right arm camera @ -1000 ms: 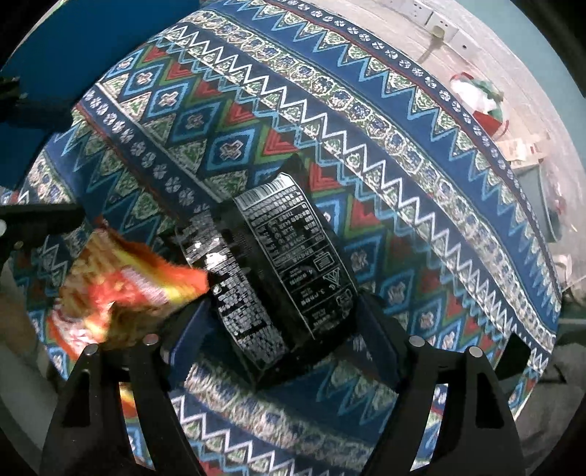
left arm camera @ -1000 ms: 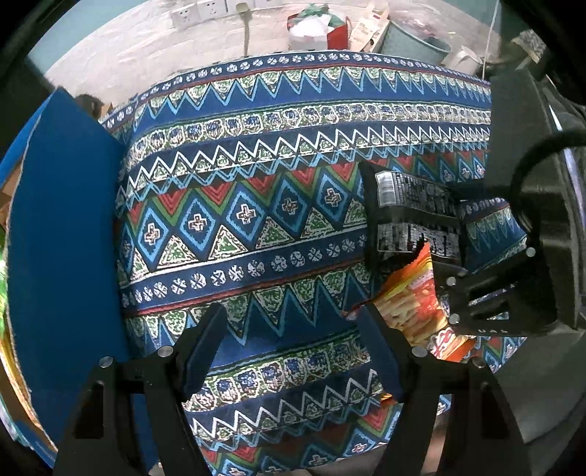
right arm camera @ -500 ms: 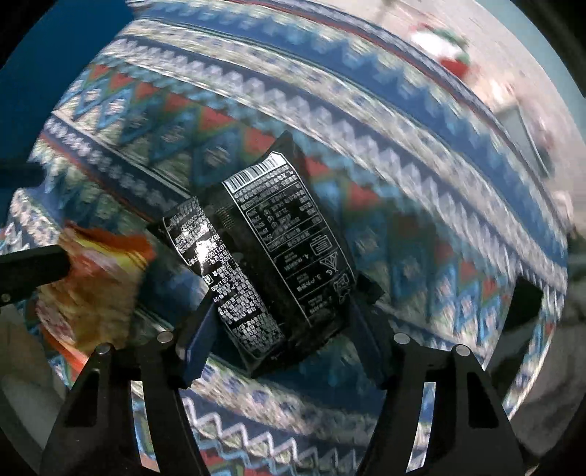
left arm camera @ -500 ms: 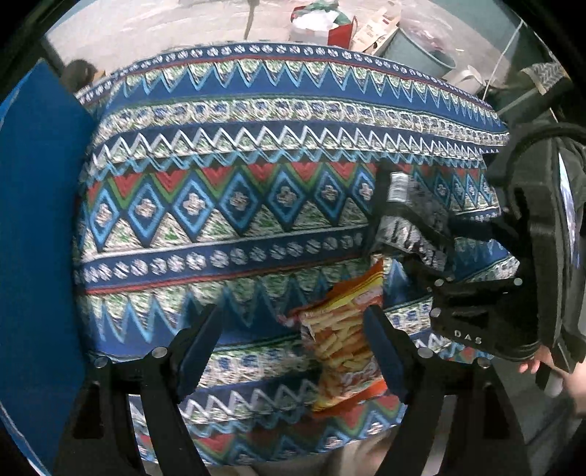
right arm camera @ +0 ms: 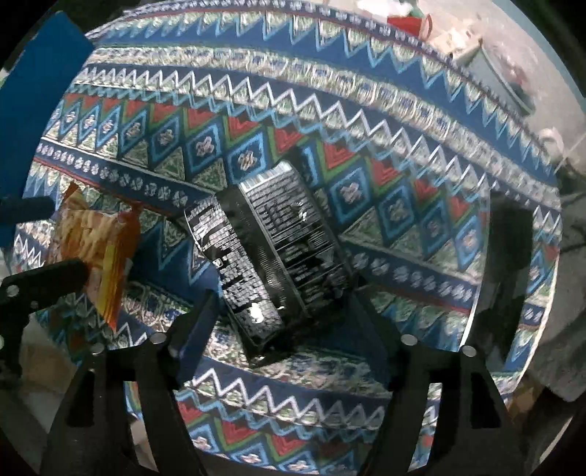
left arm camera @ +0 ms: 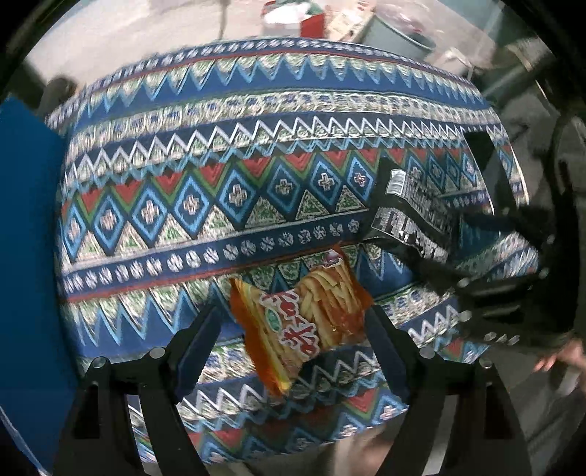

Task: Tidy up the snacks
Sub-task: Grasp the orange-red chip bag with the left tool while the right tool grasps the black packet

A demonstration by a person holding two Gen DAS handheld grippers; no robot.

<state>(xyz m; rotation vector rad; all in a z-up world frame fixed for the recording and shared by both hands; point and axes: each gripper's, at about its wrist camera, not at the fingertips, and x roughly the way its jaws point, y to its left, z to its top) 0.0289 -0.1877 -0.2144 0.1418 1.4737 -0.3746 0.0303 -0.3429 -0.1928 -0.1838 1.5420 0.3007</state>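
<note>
An orange bag of potato sticks [left arm camera: 304, 322] lies on the patterned tablecloth [left arm camera: 219, 205] between the fingers of my left gripper [left arm camera: 293, 329], whose jaws stand wide around it without clearly pressing it. It also shows in the right wrist view [right arm camera: 95, 249] at the left. A black snack bag [right arm camera: 271, 256] with white print sits between the fingers of my right gripper [right arm camera: 282, 311], which close on its sides and hold it tilted above the cloth. In the left wrist view the black bag [left arm camera: 414, 216] and the right gripper are at the right.
A blue board [left arm camera: 25, 234] stands along the table's left side. Beyond the far edge are a red and white container [left arm camera: 293, 18] and a grey bin [left arm camera: 399, 36] on the floor. The table's near edge is just under both grippers.
My left gripper has moved right so the orange bag now sits between its fingers. My right gripper has closed on the black bag and shifted with it.
</note>
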